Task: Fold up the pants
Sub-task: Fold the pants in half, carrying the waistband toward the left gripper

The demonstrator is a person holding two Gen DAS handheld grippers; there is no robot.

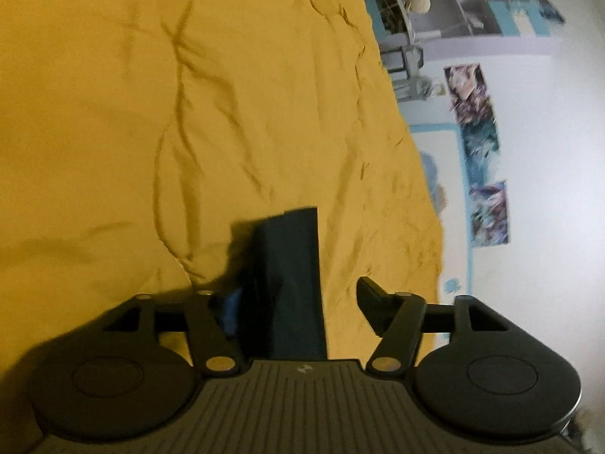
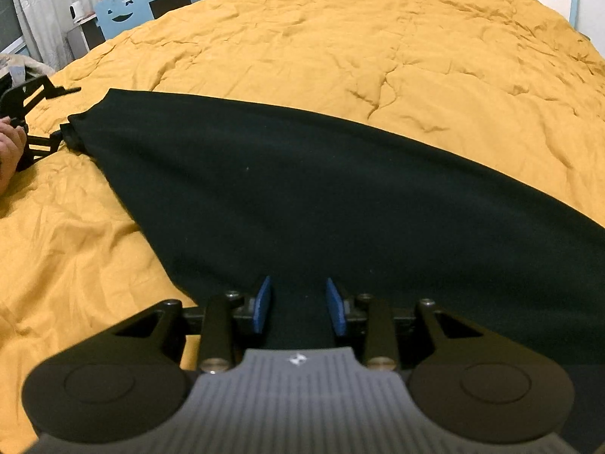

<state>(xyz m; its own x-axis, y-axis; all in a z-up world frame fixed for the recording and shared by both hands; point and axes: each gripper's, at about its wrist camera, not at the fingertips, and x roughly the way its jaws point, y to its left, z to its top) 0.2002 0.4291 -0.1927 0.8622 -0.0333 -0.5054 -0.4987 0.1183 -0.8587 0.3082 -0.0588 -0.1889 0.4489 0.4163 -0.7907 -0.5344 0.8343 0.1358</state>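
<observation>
Black pants (image 2: pixel 302 196) laid flat on yellow quilt (image 2: pixel 378 56) | long axis seen running diag. from narrow end at upper left to lower right, r. wrist view | L gripper (image 1: pixel 298 302) spread wide, pants end between fingers, unpinched | R gripper (image 2: pixel 298 306) part-open over cloth, pads (image 2: pixel 262 306) not pressed together.

Pants (image 2: pixel 302 196): dark matt cloth, smooth, lint-flecked. Bedspread (image 2: pixel 378 45): mustard cloth, matt, creased all over. Right gripper (image 2: pixel 298 302): matt black plastic arms, blue rubbery-looking pads (image 2: pixel 262 302), dull metal pivot pins, ribbed grey plastic body.
</observation>
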